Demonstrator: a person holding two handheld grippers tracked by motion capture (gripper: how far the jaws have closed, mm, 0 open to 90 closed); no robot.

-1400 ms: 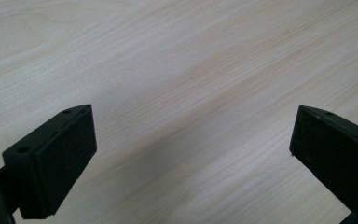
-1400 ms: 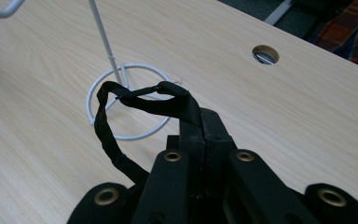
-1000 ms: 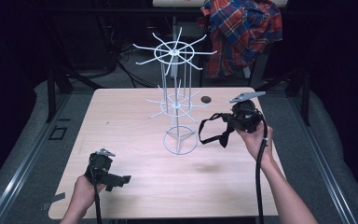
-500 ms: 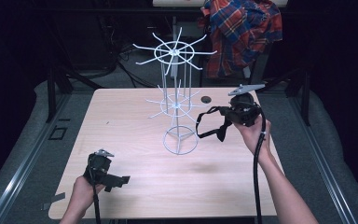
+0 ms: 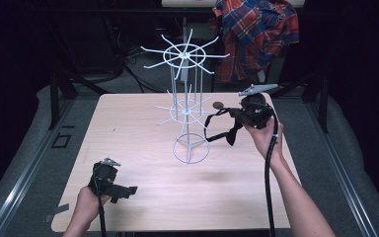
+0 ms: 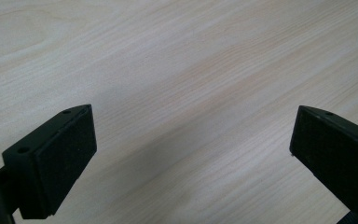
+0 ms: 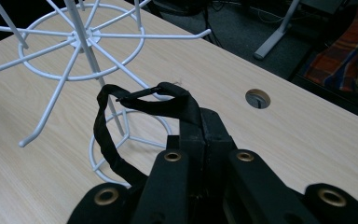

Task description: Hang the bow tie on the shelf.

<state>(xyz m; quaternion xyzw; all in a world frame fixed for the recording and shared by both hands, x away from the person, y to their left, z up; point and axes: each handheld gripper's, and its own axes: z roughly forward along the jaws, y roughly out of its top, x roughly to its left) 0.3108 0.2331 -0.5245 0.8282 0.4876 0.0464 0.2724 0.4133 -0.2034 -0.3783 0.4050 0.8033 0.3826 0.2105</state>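
Partly hidden strap (image 7: 121,154) (lower end) behind right gripper (image 7: 200,140).

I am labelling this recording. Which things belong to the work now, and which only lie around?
In use:
- right tool, shut on the black strap
- white wire rack

Idle:
- left tool, open over the table
- plaid shirt
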